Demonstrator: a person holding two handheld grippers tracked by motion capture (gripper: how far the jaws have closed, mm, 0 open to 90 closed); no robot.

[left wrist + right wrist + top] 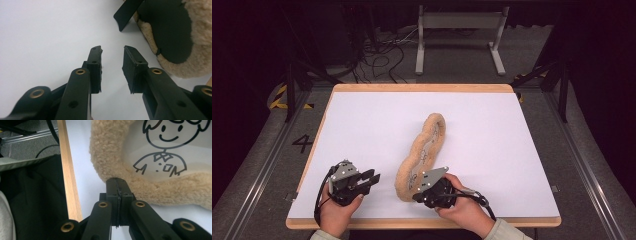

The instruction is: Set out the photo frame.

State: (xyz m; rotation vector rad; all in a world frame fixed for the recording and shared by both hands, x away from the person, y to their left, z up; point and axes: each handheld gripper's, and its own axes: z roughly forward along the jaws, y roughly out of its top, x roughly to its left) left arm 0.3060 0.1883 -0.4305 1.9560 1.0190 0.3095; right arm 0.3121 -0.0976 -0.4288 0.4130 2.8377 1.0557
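Fleecy tan pouch (422, 152) lying on the white table (362, 125), long axis running from near end up and away to the right. Right gripper (419, 194) pressed closed at its near edge, apparently pinching nothing. Left gripper (112, 56) parted, empty, just left of it

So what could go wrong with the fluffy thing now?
The right tongs are shut at the very edge of the fluffy cover, so it might slip away when pulled. It also lies near the table's front edge and could slide off. The left tongs are open, holding nothing.
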